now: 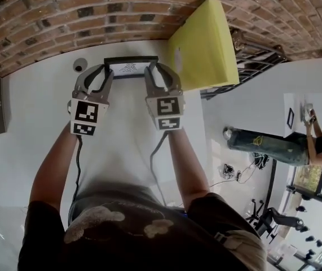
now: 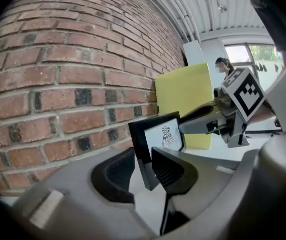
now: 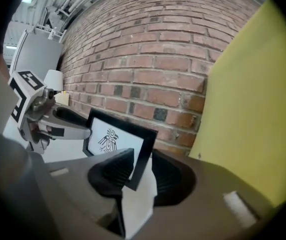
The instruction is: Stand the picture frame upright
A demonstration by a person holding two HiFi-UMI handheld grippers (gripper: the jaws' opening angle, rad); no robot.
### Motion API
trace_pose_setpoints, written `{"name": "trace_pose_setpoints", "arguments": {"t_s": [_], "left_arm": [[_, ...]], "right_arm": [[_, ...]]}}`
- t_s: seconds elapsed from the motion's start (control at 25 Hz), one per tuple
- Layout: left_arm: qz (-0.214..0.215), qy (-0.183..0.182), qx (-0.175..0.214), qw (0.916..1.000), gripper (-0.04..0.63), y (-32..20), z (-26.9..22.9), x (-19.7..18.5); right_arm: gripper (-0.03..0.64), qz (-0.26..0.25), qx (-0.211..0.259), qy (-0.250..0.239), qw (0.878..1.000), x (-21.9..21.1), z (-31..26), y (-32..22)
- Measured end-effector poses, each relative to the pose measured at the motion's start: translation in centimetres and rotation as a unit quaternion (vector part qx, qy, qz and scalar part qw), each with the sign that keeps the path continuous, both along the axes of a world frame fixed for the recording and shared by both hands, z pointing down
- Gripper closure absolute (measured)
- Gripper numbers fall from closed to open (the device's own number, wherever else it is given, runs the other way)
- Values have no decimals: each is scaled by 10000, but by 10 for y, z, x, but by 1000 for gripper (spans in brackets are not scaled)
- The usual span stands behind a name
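Two grippers are in use, one in each hand, and both are closed on the single picture frame (image 1: 130, 68). On the left gripper (image 1: 105, 70) the jaws stand narrowly apart, no wider than the moulding. The frame's left upright sits between its ribbed pads (image 2: 170, 170), which bear on the front and back faces. On the right gripper (image 1: 155, 69) the jaws are set to the same narrow gap. They clamp the frame's right upright, with its ribbed pads (image 3: 113, 170) set one on the picture side and one behind. The frame is black and carries one bird drawing (image 3: 108, 140) on a white ground. It stands upright just in front of the brick wall (image 1: 93, 16), back toward the wall and picture side facing away from it. No view settles whether its lower edge rests on the white table (image 1: 42, 112) that runs up to the wall. Both grippers reach toward the wall from the side away from it. One yellow panel (image 1: 206, 44) stands on edge against the wall, just beyond the end of the frame held by the right gripper. One small round object (image 1: 80, 65) lies on the table near the foot of the wall, beyond the end held by the left gripper. One other person (image 1: 279, 145) is well away from the wall.
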State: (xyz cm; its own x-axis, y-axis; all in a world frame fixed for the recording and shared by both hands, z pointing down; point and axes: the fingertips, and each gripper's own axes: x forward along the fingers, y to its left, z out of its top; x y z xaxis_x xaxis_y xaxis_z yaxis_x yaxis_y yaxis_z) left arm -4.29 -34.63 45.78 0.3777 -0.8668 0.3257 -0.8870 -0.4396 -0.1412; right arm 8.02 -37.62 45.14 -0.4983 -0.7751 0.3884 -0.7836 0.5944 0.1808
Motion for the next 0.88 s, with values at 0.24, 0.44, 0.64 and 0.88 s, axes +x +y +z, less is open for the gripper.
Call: {"name": "trace_pose_setpoints", "arguments": {"t_s": [0.24, 0.44, 0.64, 0.88], "left_arm": [[284, -418, -139, 9986, 500, -17, 35, 21], [451, -399, -373, 9975, 500, -24, 56, 33], [416, -350, -242, 9982, 500, -38, 53, 39], [110, -15, -285, 9995, 502, -60, 44, 35]], "right_arm": [[500, 630, -30, -158, 9979, 21, 20, -26], [500, 1029, -122, -174, 9945, 34, 36, -33], [500, 1432, -76, -243, 9894, 40, 41, -39], [500, 1567, -22, -189, 9875, 42, 47, -43]]}}
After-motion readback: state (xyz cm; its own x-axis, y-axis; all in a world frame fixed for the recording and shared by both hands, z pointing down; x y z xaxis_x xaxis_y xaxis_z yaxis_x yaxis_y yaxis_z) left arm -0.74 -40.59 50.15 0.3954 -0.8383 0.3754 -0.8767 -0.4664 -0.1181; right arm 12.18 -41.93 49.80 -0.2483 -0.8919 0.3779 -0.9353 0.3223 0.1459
